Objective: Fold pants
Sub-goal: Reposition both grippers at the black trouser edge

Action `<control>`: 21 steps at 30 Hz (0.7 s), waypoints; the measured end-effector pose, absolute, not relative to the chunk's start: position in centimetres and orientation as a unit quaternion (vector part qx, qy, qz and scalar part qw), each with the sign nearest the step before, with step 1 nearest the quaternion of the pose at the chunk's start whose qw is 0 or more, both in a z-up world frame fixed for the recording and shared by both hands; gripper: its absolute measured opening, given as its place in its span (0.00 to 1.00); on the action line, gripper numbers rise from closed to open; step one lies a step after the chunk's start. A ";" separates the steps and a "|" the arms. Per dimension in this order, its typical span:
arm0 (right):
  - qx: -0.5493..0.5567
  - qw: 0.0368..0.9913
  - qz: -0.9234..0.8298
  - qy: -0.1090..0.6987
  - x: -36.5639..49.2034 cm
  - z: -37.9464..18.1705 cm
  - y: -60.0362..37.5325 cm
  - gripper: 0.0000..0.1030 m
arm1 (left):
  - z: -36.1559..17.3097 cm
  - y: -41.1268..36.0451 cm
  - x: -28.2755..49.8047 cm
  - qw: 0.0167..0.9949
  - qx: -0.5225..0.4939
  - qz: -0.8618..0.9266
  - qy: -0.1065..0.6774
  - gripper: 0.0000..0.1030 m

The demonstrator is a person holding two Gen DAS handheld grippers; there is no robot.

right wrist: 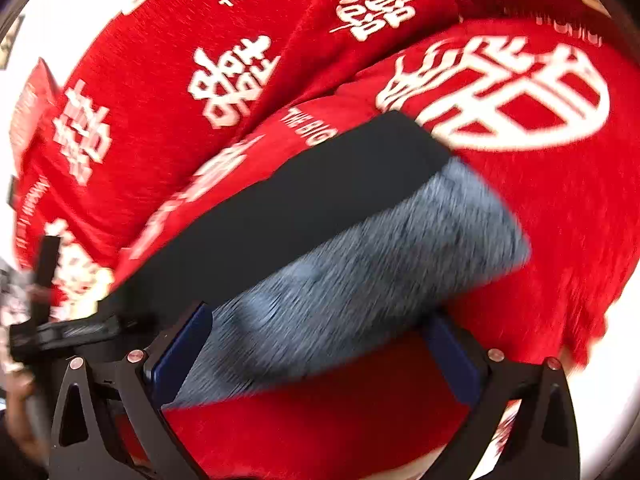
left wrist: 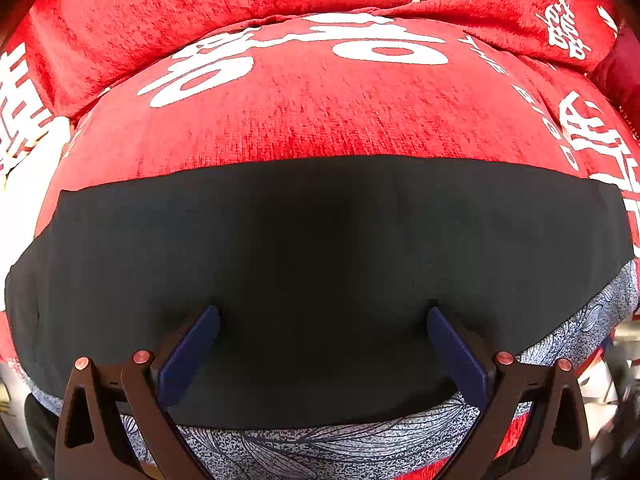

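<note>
The pants (left wrist: 320, 240) lie flat on a red cover; a wide black layer sits on top, and a grey-blue leaf-print layer (left wrist: 320, 448) shows along the near edge. My left gripper (left wrist: 323, 312) is open just over the black cloth, its blue pads (left wrist: 196, 348) spread wide and holding nothing. The right wrist view is motion-blurred. There the pants (right wrist: 304, 200) run diagonally, the black part beside the grey-blue part (right wrist: 380, 252). My right gripper (right wrist: 320, 316) is open, and the near end of the grey-blue cloth lies between its fingers.
The red cover with white characters (left wrist: 320, 120) spans a seat cushion, and a back cushion (left wrist: 240, 4) rises behind it. At the left edge of the right wrist view, the left gripper (right wrist: 64, 332) and a hand (right wrist: 16, 404) show.
</note>
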State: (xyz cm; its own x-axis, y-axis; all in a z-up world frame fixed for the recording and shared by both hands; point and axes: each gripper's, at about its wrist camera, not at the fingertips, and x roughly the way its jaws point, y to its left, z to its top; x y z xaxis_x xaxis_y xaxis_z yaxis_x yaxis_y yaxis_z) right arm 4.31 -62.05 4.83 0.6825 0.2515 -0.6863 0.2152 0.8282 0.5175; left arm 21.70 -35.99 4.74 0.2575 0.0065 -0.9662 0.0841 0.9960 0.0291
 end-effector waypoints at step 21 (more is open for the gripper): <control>0.082 0.941 -0.017 0.328 9.8 15.4 -53.1 0.15 | 7.1 -32.8 22.7 0.782 0.013 -0.042 0.622 1.00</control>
State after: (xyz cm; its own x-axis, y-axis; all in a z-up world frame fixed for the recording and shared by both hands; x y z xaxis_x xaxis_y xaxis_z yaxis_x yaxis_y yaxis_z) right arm 9.76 -53.14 15.37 0.7844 0.0211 -0.6200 0.0864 0.9859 0.1430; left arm 22.68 -32.78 7.07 0.2223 -0.0502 -0.9737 0.0817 0.9961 -0.0327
